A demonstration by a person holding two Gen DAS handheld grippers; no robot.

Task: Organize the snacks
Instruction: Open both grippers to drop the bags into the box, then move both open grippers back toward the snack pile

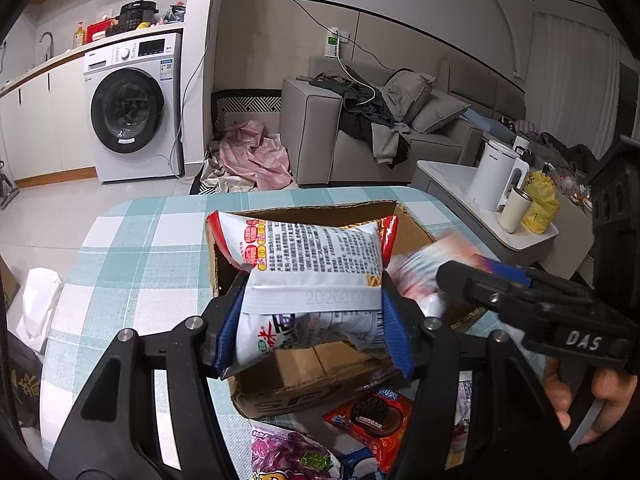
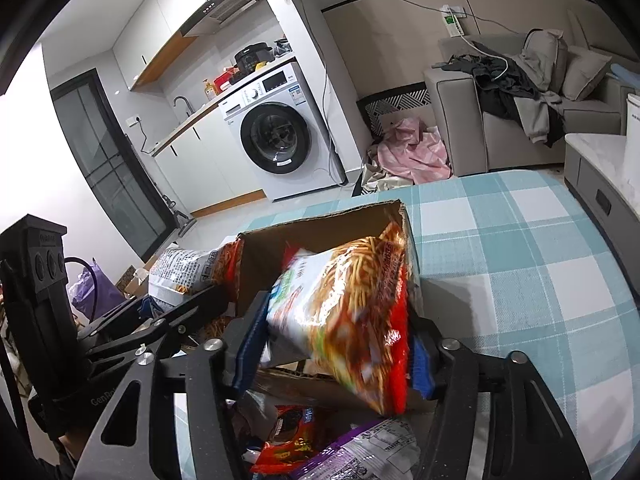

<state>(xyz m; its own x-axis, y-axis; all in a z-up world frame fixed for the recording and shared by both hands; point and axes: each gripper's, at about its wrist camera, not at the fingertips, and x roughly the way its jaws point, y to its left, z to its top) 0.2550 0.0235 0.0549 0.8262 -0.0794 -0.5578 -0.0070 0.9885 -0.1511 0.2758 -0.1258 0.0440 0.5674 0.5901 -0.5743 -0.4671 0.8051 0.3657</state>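
Note:
My left gripper (image 1: pixel 312 320) is shut on a white snack bag (image 1: pixel 312 264) with red edges and black print, held over an open cardboard box (image 1: pixel 296 376) on the checked tablecloth. My right gripper (image 2: pixel 336 344) is shut on an orange noodle-snack bag (image 2: pixel 352 304), held over the same box (image 2: pixel 316 232). In the left wrist view the right gripper (image 1: pixel 472 280) comes in from the right with its bag blurred. In the right wrist view the left gripper (image 2: pixel 168 312) and its white bag (image 2: pixel 188 268) are at the left.
More snack packets lie in front of the box: an Oreo pack (image 1: pixel 372 412), a purple grape-candy bag (image 1: pixel 292 456), a purple-edged bag (image 2: pixel 368 452). The teal checked table (image 2: pixel 520 240) extends right. A side table with a white kettle (image 1: pixel 492 176) and cup stands at right.

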